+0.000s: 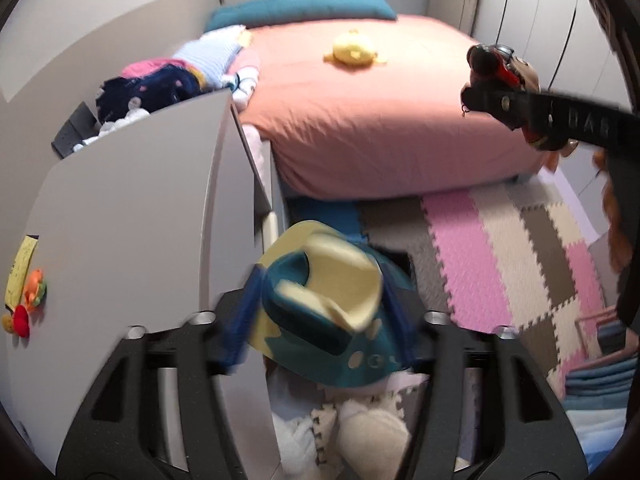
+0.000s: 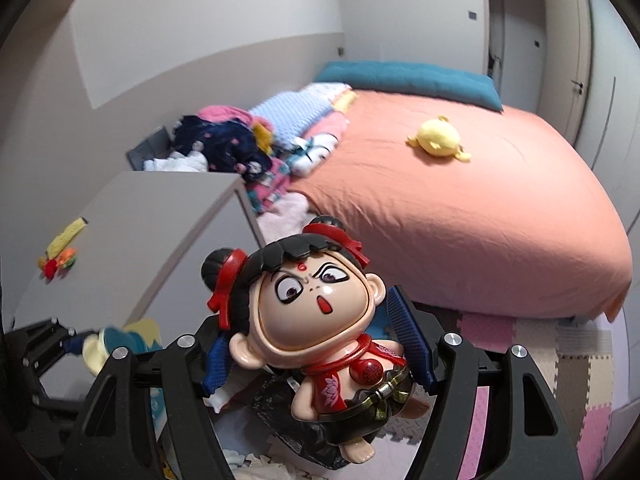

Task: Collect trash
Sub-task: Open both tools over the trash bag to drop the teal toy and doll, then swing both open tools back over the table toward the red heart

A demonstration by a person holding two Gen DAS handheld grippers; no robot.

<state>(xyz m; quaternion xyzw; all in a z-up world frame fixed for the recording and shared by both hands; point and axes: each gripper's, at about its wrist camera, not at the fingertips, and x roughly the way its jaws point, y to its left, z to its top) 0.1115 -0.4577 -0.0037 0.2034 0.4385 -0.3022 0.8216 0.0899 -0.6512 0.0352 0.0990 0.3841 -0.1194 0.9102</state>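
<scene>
My left gripper [image 1: 320, 316] is shut on a teal and pale-yellow toy [image 1: 324, 296], held above the floor beside a grey cabinet. My right gripper [image 2: 316, 344] is shut on a doll figure [image 2: 316, 320] with black hair buns, red ribbons and a red outfit. The right gripper with the doll also shows in the left wrist view [image 1: 500, 76], up at the right above the bed. The left gripper with its toy shows in the right wrist view [image 2: 104, 344] at the lower left.
A bed with a salmon sheet [image 2: 460, 208] carries a yellow plush [image 2: 438, 140], a teal pillow [image 2: 404, 76] and a heap of clothes [image 2: 240, 140]. A grey cabinet [image 1: 132, 216] has small toys [image 1: 24, 296] on top. Foam puzzle mats [image 1: 500, 256] cover the floor.
</scene>
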